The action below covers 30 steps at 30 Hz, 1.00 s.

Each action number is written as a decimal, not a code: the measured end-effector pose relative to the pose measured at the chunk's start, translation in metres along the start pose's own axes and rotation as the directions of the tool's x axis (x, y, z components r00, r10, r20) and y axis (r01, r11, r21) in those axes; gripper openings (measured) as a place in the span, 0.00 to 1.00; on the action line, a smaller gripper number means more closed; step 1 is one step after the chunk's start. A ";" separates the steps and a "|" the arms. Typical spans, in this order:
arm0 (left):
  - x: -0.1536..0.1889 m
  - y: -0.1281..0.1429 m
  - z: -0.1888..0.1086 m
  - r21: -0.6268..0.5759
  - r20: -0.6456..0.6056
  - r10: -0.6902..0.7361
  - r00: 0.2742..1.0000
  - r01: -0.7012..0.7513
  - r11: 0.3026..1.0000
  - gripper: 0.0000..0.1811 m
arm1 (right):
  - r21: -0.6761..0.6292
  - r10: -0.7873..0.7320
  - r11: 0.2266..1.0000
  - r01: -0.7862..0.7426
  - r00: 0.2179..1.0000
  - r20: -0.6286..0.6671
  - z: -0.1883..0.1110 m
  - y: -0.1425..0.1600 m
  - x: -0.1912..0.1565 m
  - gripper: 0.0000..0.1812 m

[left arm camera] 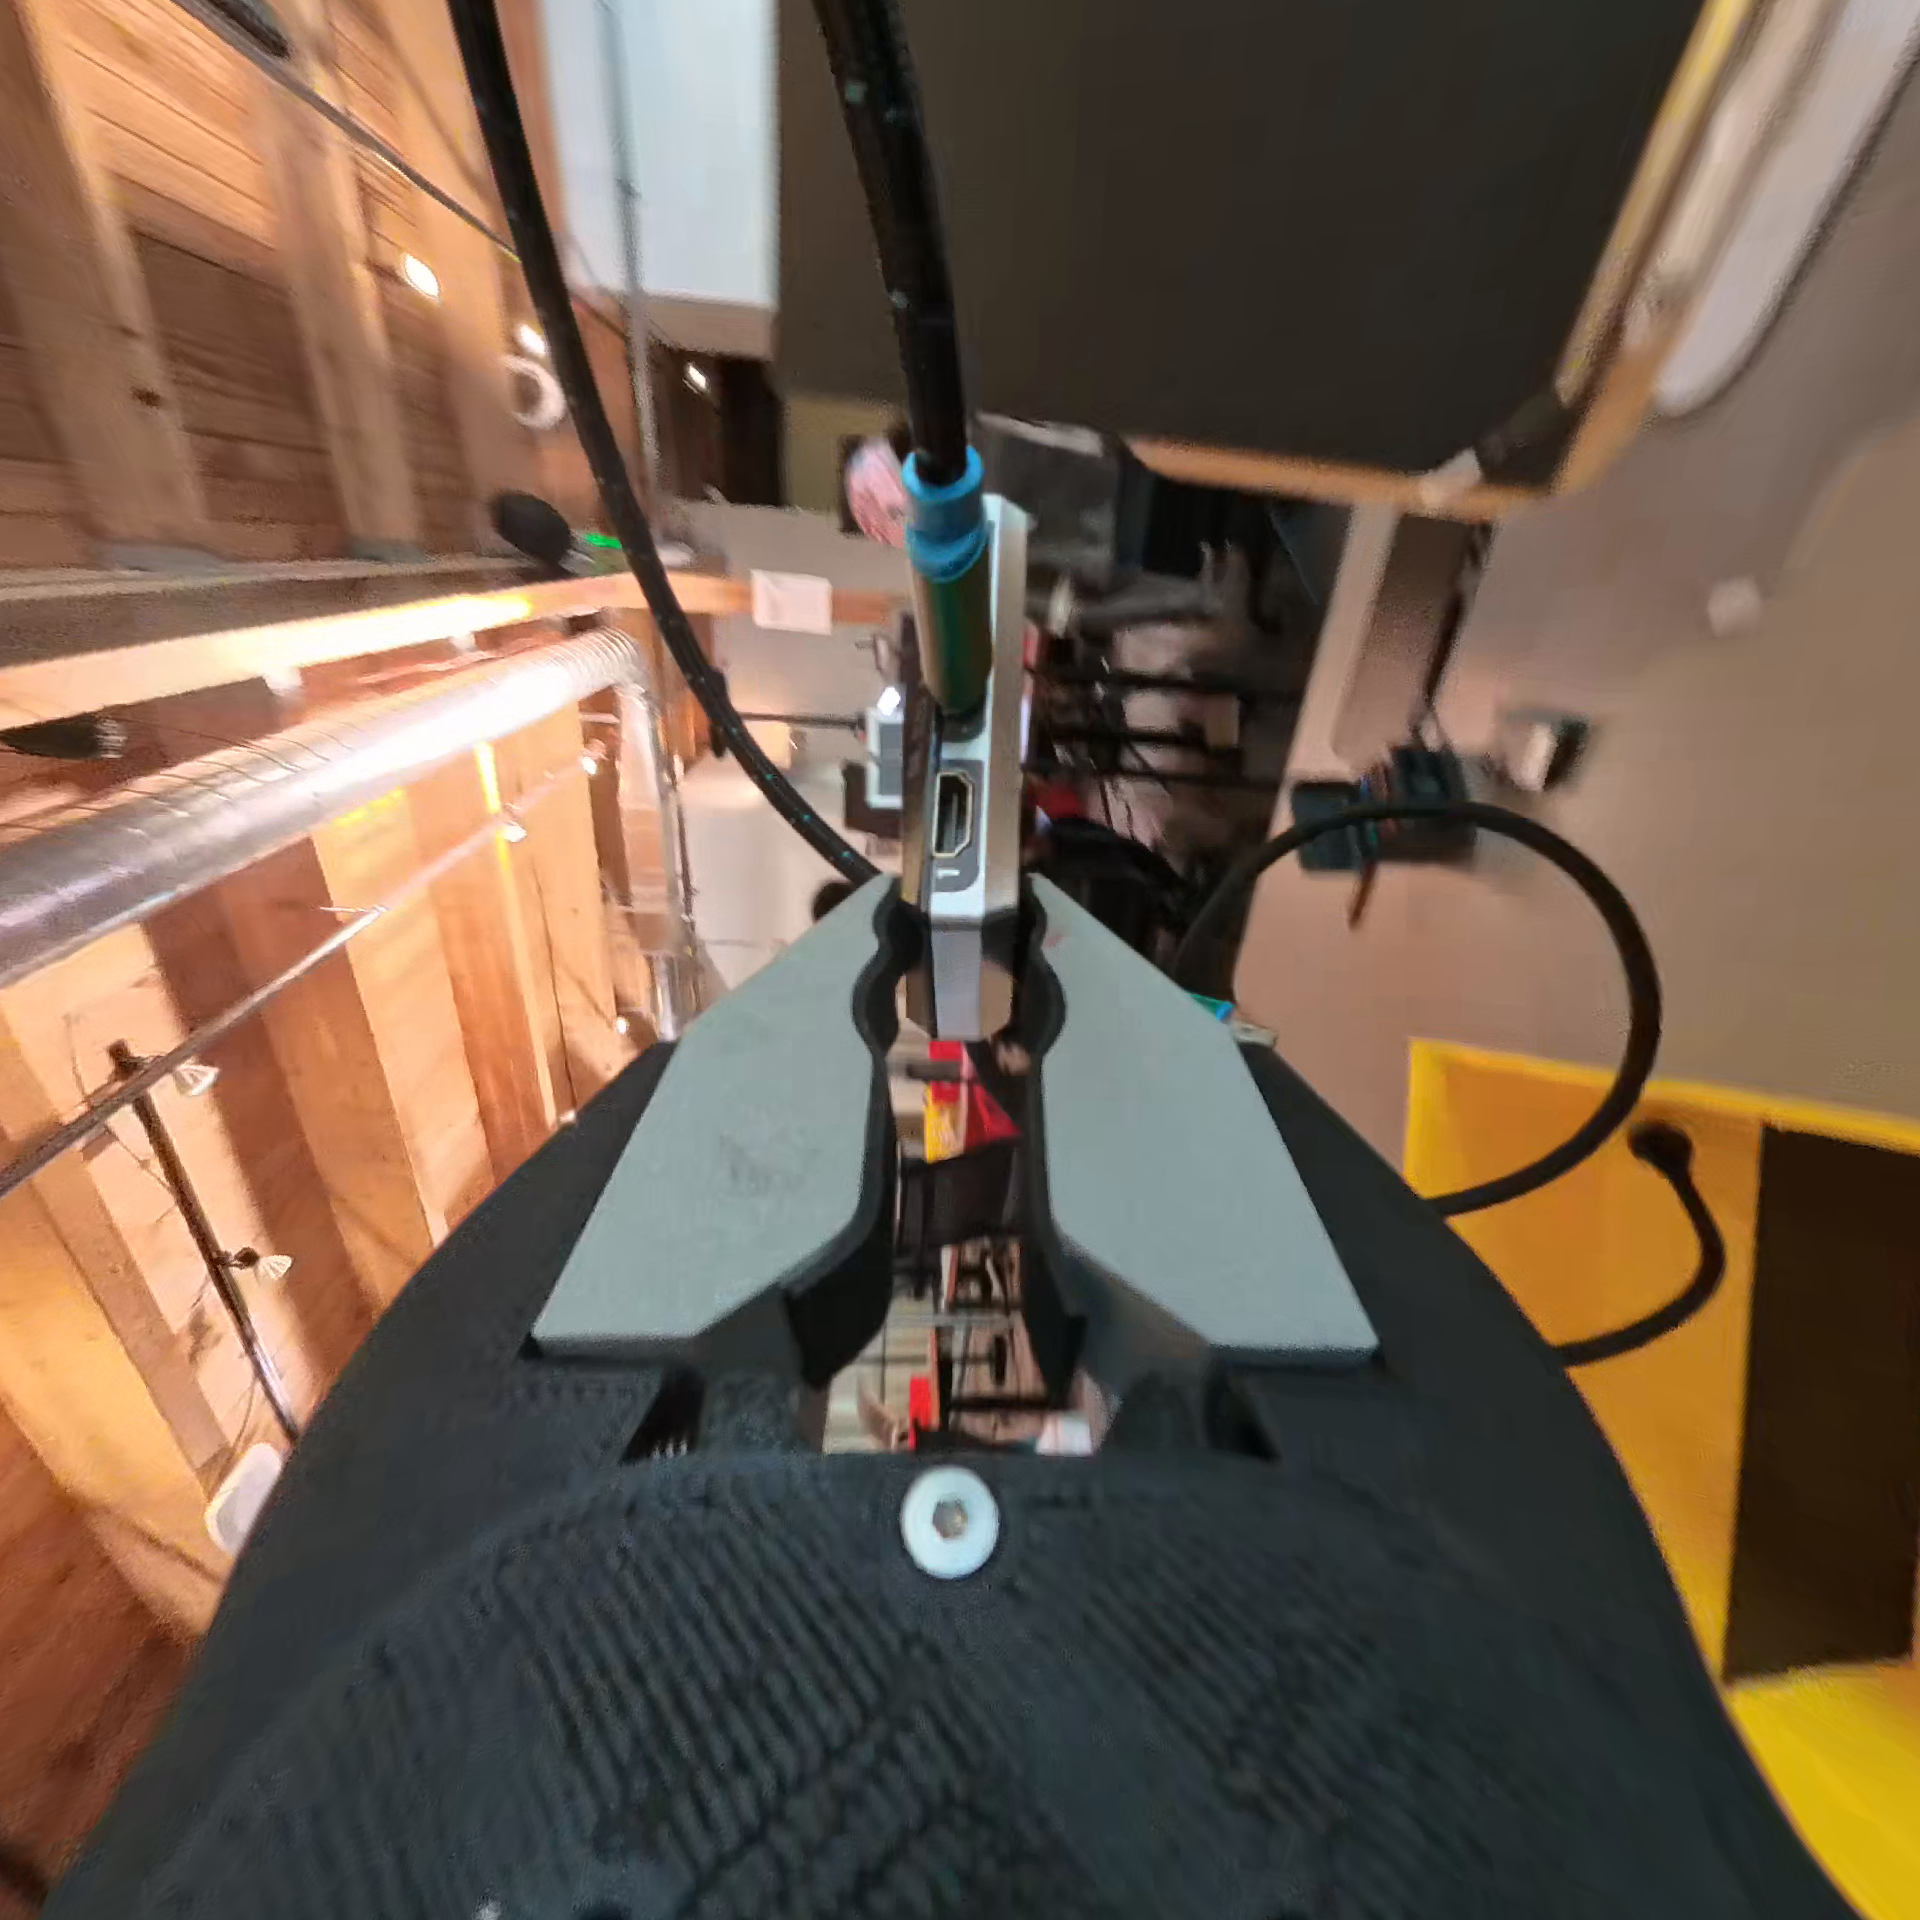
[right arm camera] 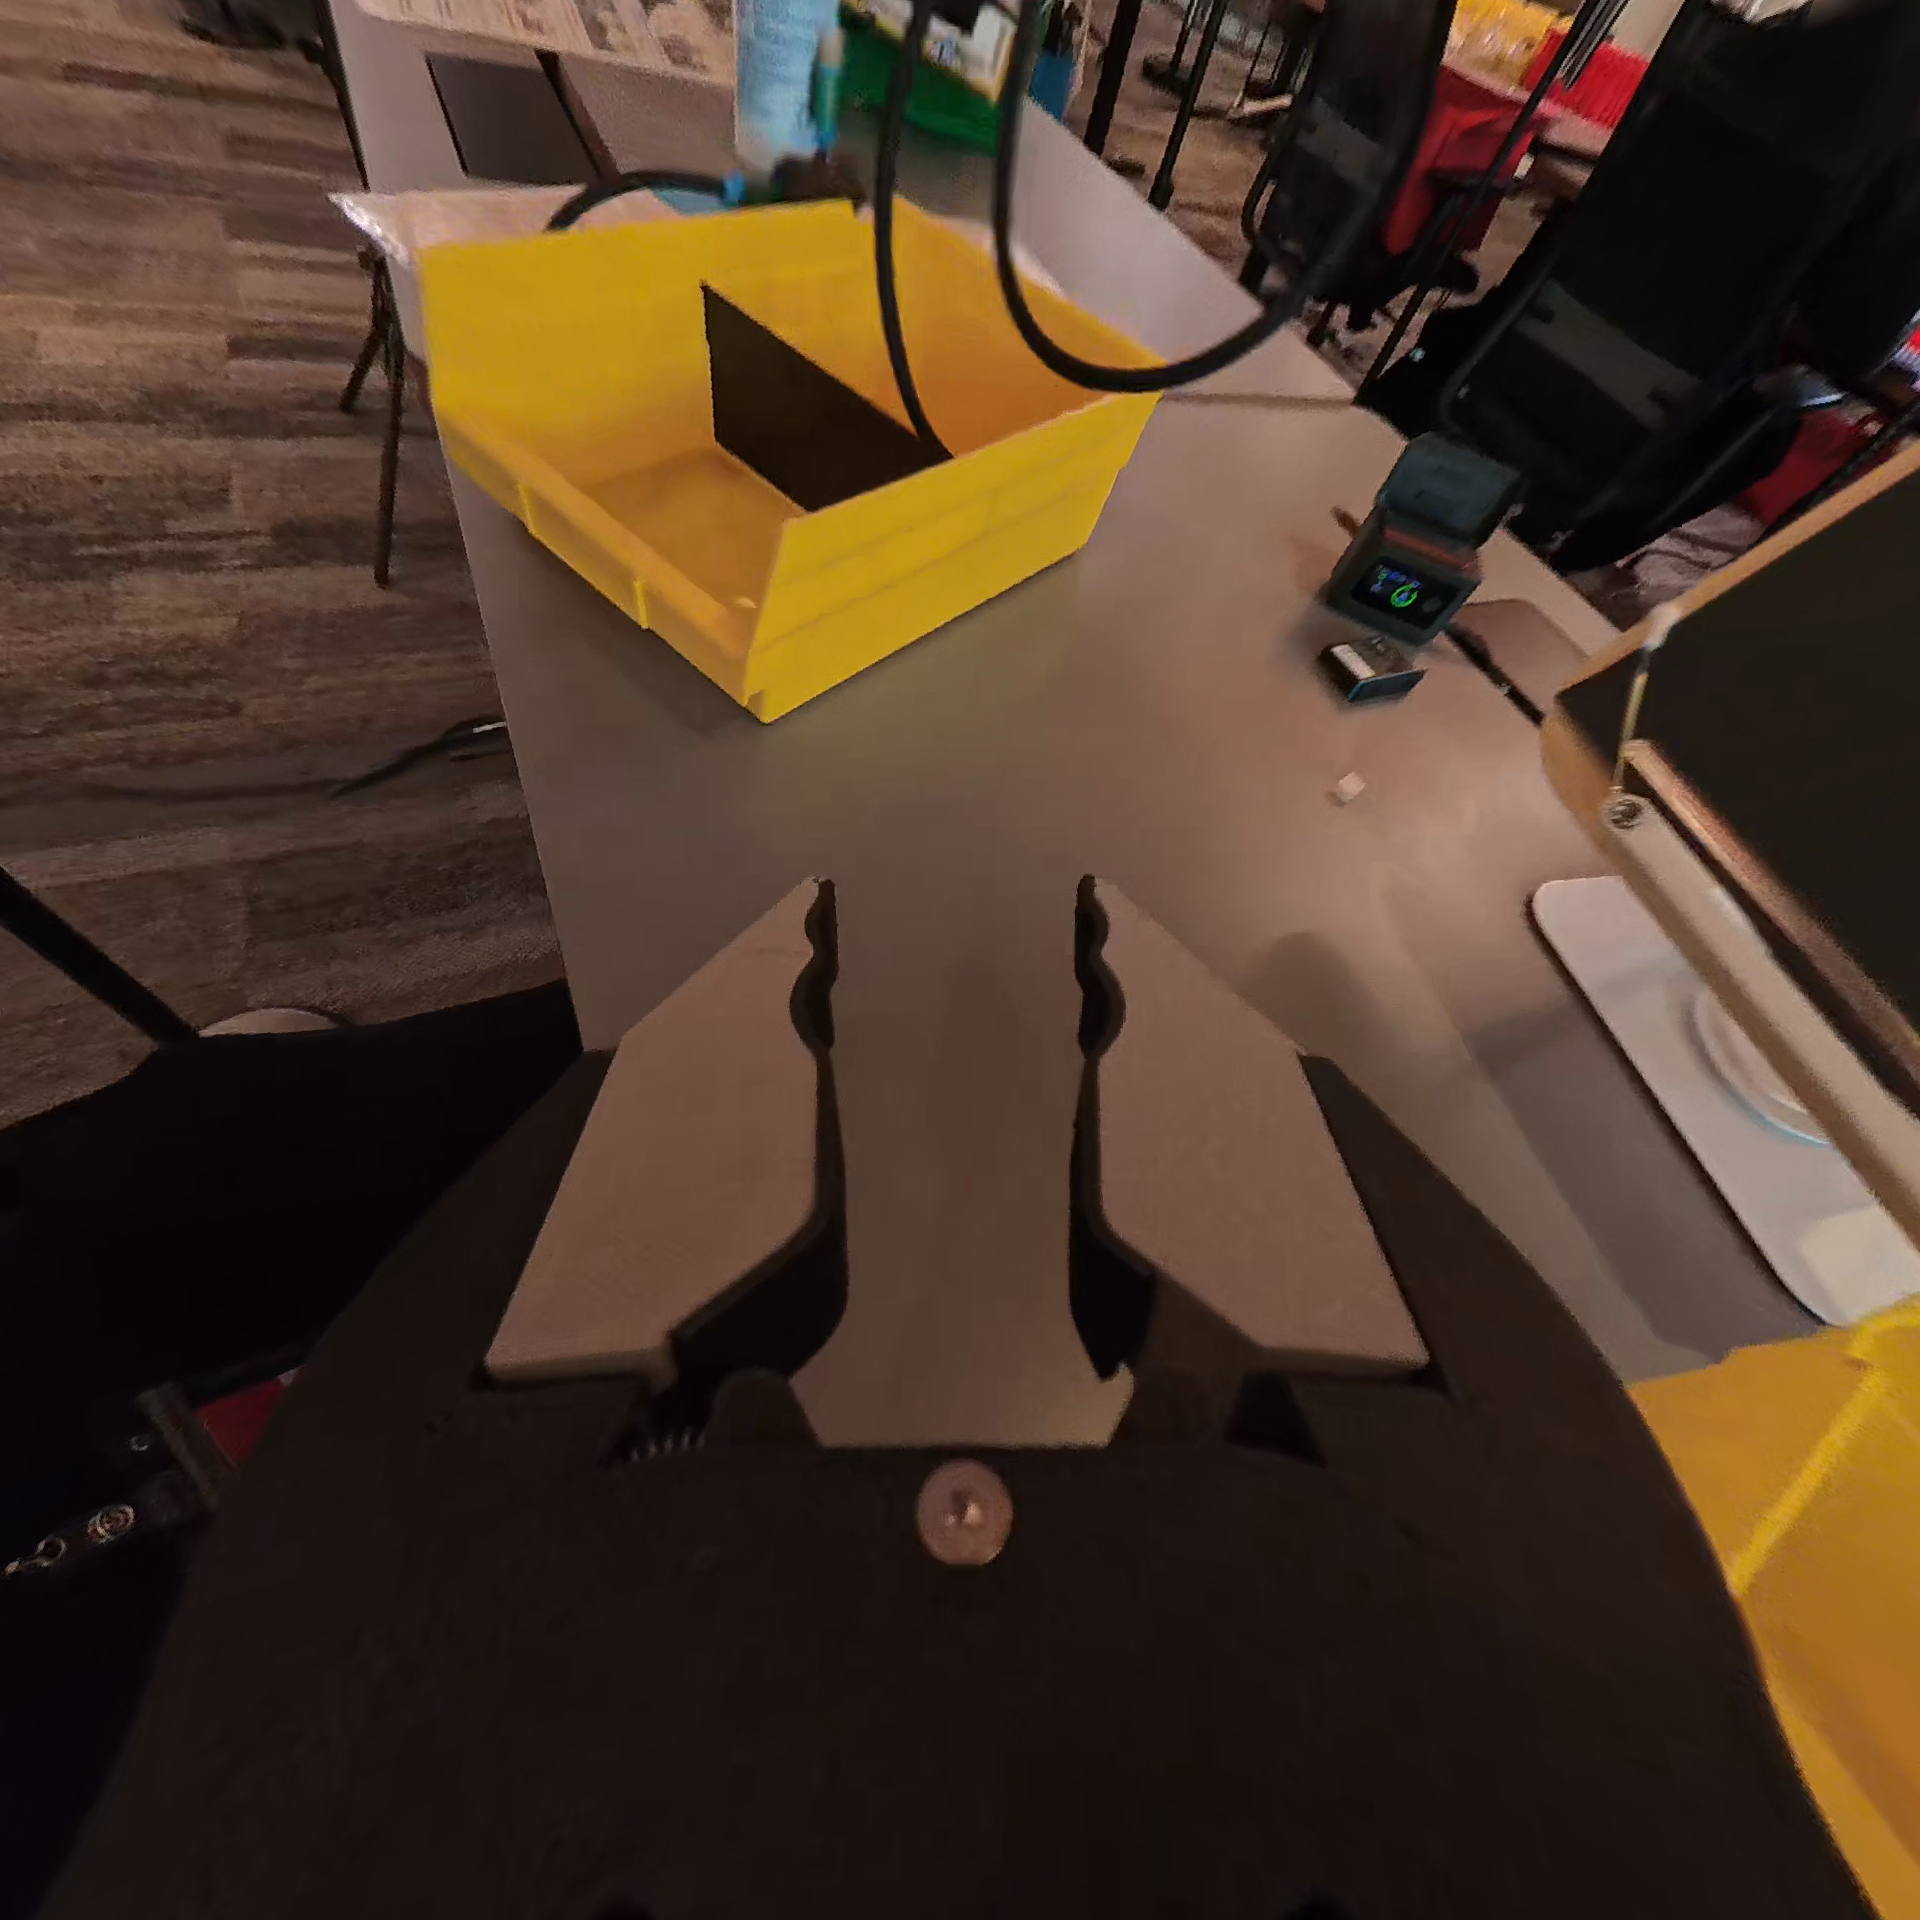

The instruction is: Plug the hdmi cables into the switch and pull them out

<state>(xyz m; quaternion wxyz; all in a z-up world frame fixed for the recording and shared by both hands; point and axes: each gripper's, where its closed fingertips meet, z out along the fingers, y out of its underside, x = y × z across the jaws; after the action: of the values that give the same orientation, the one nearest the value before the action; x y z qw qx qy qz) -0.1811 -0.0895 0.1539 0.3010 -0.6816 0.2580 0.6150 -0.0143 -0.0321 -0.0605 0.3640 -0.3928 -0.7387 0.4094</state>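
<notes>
In the left wrist view my left gripper (left arm camera: pixel 961 914) is shut on the near end of a grey metal HDMI switch (left arm camera: pixel 961 842) and holds it up in the air, turned on its side. One HDMI plug (left arm camera: pixel 948 613) with a blue collar and a black braided cable (left arm camera: pixel 914 260) sits in the far port. The nearer port (left arm camera: pixel 956 816) is empty. A second black cable (left arm camera: pixel 665 582) runs past the switch on the left. My right gripper (right arm camera: pixel 951 904) is open and empty above the grey table (right arm camera: pixel 987 748). Black cables (right arm camera: pixel 1039 301) hang into the yellow bin (right arm camera: pixel 769 457).
The yellow bin has a black divider (right arm camera: pixel 800 416). A small black device with a lit screen (right arm camera: pixel 1413 551) and a small black block (right arm camera: pixel 1366 665) lie at the table's right. A dark wood-edged panel (right arm camera: pixel 1766 707) on a white base (right arm camera: pixel 1704 1101) stands at right. Another yellow bin (right arm camera: pixel 1829 1538) is at the near right. One gripper's finger ends stand about 30 cm off the other's.
</notes>
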 end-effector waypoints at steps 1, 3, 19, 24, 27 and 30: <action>-0.021 -0.018 -0.007 0.040 0.027 -0.042 0.999 0.041 0.998 0.10 | 0.017 0.000 1.000 0.000 1.000 -0.004 -0.010 -0.004 0.003 0.24; -0.048 -0.053 -0.018 0.138 -0.044 -0.174 0.984 0.178 0.974 0.10 | 0.041 0.002 0.999 -0.002 1.000 0.001 -0.030 -0.010 0.006 0.23; 0.198 -0.225 -0.029 0.263 -0.844 -0.165 0.510 0.663 0.701 0.10 | 0.157 0.026 0.987 -0.037 0.997 0.072 -0.125 -0.006 0.075 0.19; 0.217 -0.228 -0.020 0.241 -0.877 -0.142 0.459 0.676 0.696 0.10 | 0.062 -0.047 0.997 0.036 0.979 0.196 -0.103 0.007 0.067 0.16; 0.223 -0.228 -0.016 0.240 -0.889 -0.123 0.440 0.679 0.694 0.10 | 0.010 -0.069 0.998 0.068 0.980 0.185 -0.084 0.015 0.075 0.08; 0.230 -0.225 -0.006 0.191 -0.902 -0.159 0.402 0.701 0.688 0.10 | 0.003 -0.092 0.996 0.093 0.980 0.174 -0.075 0.019 0.081 0.07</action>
<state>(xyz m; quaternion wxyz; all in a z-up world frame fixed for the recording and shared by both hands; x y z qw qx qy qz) 0.0109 0.0641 -0.0534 0.4774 -0.8122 0.3352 0.0054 0.0212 0.0696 -0.0300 0.3157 -0.3217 -0.7860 0.4230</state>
